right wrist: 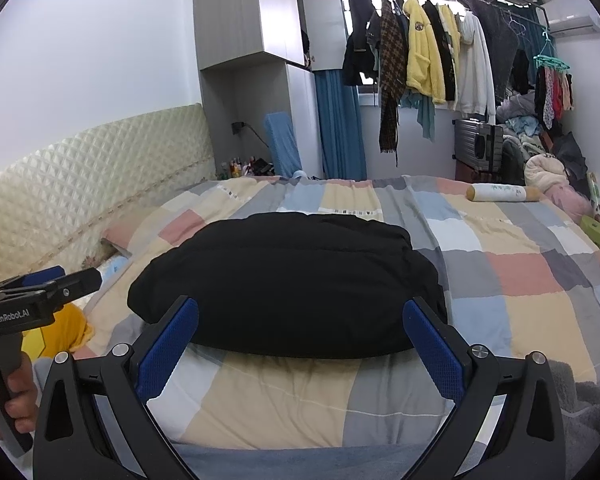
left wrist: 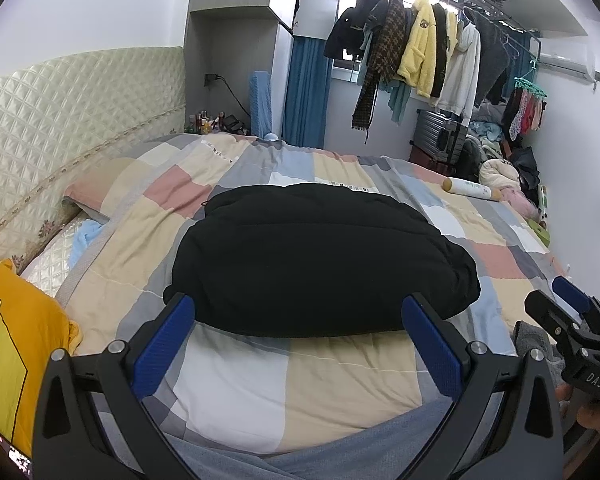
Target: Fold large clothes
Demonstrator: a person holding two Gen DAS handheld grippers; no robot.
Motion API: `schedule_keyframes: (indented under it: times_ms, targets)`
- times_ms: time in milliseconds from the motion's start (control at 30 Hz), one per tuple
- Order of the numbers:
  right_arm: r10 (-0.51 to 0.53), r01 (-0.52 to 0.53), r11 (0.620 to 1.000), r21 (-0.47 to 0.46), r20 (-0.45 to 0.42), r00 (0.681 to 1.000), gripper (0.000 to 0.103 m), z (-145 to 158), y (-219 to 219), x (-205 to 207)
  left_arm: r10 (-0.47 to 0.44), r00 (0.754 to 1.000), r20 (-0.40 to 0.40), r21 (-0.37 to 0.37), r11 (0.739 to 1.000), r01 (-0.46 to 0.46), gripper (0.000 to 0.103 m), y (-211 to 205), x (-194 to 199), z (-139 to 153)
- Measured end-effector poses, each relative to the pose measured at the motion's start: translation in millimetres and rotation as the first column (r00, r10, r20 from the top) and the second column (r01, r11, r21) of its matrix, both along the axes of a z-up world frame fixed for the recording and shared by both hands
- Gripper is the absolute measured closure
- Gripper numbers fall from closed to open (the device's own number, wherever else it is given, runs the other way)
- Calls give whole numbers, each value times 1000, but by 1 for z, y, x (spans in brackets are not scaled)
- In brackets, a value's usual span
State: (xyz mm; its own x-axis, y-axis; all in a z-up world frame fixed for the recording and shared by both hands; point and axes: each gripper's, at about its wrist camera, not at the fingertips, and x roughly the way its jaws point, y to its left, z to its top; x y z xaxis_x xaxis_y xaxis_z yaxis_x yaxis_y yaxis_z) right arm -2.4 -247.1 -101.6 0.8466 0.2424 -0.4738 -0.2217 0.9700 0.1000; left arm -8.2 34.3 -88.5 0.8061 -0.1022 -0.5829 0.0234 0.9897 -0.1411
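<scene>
A bulky black garment (left wrist: pixel 320 260) lies folded into a thick bundle on the patchwork quilt (left wrist: pixel 284 392), in the middle of the bed. The same black garment (right wrist: pixel 288 284) fills the centre of the right wrist view. My left gripper (left wrist: pixel 298 312) is open, its blue pads spread just short of the bundle's near edge, holding nothing. My right gripper (right wrist: pixel 300 316) is open too and hovers before the near edge, empty. The right gripper (left wrist: pixel 568 308) shows at the right edge of the left view, and the left gripper (right wrist: pixel 56 280) at the left edge of the right view.
A quilted headboard (left wrist: pixel 60 120) runs along the left. A yellow pillow (left wrist: pixel 16 344) lies at the near left. A cream cylinder bolster (right wrist: pixel 500 193) rests at the bed's far right. Clothes hang on a rack (right wrist: pixel 432 48) by the window, above a suitcase (right wrist: pixel 478 142) and piled laundry.
</scene>
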Motion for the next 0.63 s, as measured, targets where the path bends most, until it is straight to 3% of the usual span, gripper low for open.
schedule_keyframes:
  times_ms: [633]
  targets:
    - [-11,11,1000,-2,2,1000,0,3,-5,-3,-3,1000,-4,4,1000,3,0,-5,-1,2]
